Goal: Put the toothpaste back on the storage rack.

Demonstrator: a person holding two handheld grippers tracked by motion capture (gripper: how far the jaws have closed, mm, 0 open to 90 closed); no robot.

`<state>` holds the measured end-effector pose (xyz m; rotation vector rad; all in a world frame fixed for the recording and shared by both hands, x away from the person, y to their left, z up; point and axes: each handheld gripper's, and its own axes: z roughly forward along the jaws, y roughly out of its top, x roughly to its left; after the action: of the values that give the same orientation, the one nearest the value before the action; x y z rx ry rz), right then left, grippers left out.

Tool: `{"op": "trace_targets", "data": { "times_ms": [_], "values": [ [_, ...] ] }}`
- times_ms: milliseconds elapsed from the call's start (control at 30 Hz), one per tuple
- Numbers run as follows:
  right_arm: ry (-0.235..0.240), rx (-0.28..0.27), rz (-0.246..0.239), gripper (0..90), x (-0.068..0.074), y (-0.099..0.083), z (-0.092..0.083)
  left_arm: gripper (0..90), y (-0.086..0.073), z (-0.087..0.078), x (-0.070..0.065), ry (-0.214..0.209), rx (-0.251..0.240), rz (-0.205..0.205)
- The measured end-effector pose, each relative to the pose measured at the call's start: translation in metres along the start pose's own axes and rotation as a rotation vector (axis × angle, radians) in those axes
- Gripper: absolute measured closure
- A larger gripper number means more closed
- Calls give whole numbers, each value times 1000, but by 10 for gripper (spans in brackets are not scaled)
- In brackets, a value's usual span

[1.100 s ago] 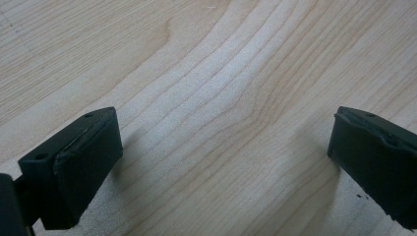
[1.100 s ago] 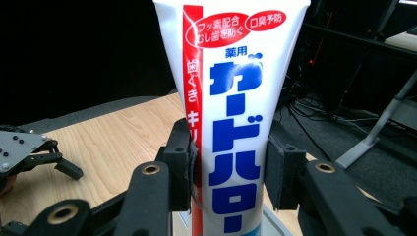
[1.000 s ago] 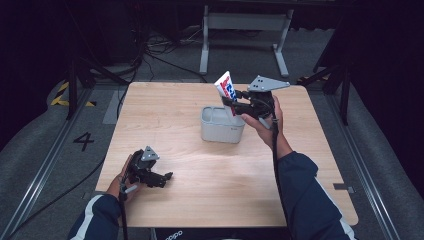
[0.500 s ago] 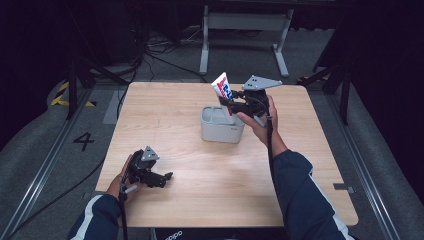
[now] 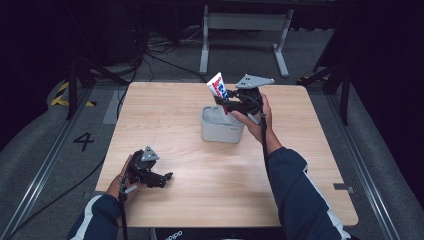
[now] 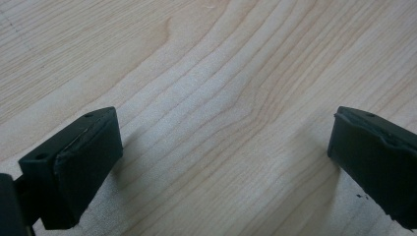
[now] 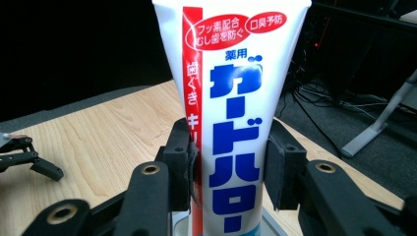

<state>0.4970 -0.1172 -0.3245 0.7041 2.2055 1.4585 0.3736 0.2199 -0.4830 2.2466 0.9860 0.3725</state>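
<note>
The toothpaste tube [image 7: 231,118] sits clamped between the pads of my right hand-held gripper [image 7: 228,169], flat crimped end up and the lower end pointing down toward the grey bin [image 5: 220,131] in the middle of the surface [image 5: 300,165]. In the high view the tube [image 5: 218,86] tilts a little over the bin's rim, above it rather than resting inside as far as I can tell.

I judge it light and soft: a laminated plastic tube that gives under pressure, with a glossy printed skin that could slide if I loosen the grip. The pads [image 7: 182,164] take it across the flat faces around mid-body, which seems the right place. Nearer the crimp it is thin and floppy, and nearer the cap a hard squeeze might push paste toward the nozzle. A firm but modest squeeze should do, since it will not break, only dent.

My left hand-held gripper [image 5: 150,172] rests low near the front left of the surface, jaws spread wide with nothing between them but bare wood.
</note>
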Motion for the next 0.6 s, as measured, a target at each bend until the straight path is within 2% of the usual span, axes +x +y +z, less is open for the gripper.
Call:
{"op": "trace_targets", "data": {
  "times_ms": [600],
  "values": [
    [-1,28,28,609,-8,-10,12,5,-1,-1,-1,-3,4,-6]
  ]
}}
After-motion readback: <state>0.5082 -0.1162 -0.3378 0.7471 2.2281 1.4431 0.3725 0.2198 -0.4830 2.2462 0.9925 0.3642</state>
